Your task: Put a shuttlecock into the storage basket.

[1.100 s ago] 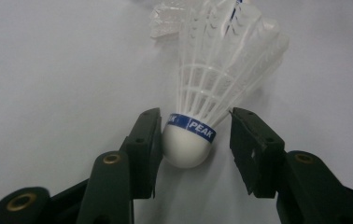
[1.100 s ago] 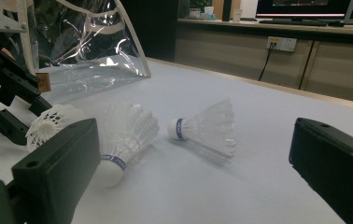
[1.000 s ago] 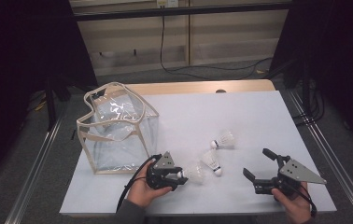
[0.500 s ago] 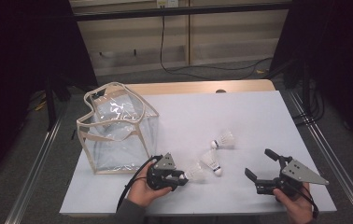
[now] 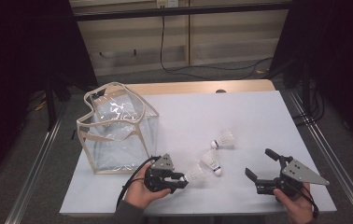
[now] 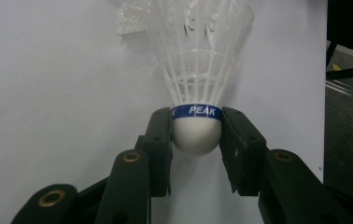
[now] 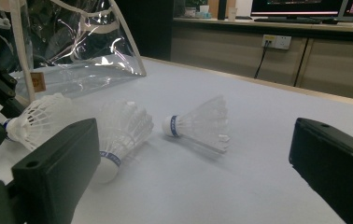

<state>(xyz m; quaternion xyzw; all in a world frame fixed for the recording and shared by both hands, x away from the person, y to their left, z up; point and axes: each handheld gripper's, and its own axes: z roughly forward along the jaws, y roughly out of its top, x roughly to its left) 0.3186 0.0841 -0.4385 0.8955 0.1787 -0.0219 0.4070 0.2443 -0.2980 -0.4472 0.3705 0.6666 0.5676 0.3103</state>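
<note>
Left gripper (image 5: 180, 178) jaws just closing in since earlier frame, now clamping cork of shuttlecock (image 6: 197, 107), skirt pointing away. Right gripper (image 5: 262, 164) gaping wide, well apart, holding nothing.

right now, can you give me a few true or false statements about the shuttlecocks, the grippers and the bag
1. The left gripper is shut on a shuttlecock's cork. True; its jaws have just been closing and now press on the cork.
2. The right gripper holds a shuttlecock. False; its jaws are open with nothing between them.
3. Two more shuttlecocks lie on the table. True; the near shuttlecock and the far shuttlecock.
4. One shuttlecock is already inside the clear bag. False; all three are on the table outside it.
5. The band on the held shuttlecock is red. False; it is blue.
</note>
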